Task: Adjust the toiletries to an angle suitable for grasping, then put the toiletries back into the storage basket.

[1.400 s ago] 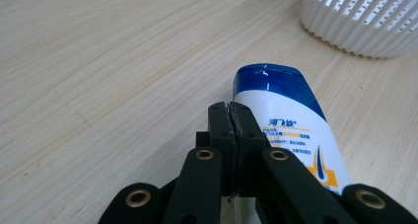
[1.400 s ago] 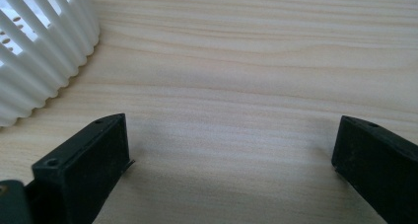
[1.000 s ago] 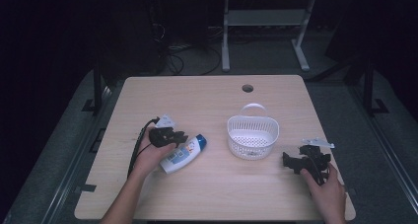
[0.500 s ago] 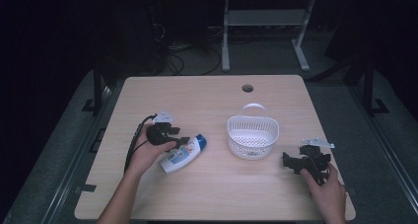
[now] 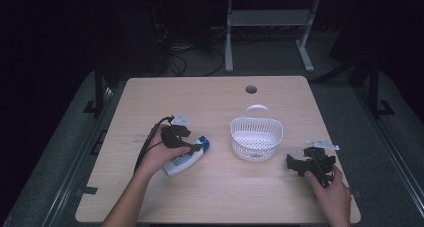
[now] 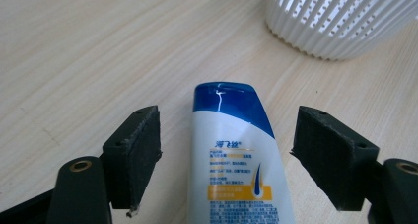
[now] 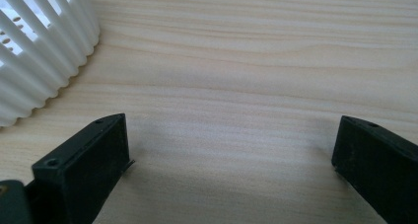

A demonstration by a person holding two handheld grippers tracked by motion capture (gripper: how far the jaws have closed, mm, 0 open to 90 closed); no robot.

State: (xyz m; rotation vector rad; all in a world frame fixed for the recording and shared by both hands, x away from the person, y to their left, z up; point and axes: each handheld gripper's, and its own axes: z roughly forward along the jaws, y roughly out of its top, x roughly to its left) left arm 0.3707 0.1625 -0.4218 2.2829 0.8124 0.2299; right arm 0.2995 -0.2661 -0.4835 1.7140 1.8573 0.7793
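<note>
A white shampoo bottle (image 5: 186, 158) with a blue cap lies flat on the wooden table (image 5: 210, 107), left of a white slatted basket (image 5: 256, 139). My left gripper (image 5: 192, 148) hovers over it. In the left gripper view the bottle (image 6: 234, 155) lies between the two pads (image 6: 135, 150), with gaps on both sides; the jaws have just been opening and press on nothing. My right gripper (image 5: 295, 163) rests at the table's right front, open, with bare wood between its jaws (image 7: 231, 160).
The basket (image 6: 340, 17) stands just beyond the bottle's cap, and its wall (image 7: 39, 46) is at the left of the right gripper view. A round cable hole (image 5: 251, 89) sits near the far edge. The floor around the table is dark.
The left gripper's jaws have spread apart and let go of the bottle, which stays flat on the table. The left hand drew back slightly toward the left. The right hand has not moved.
</note>
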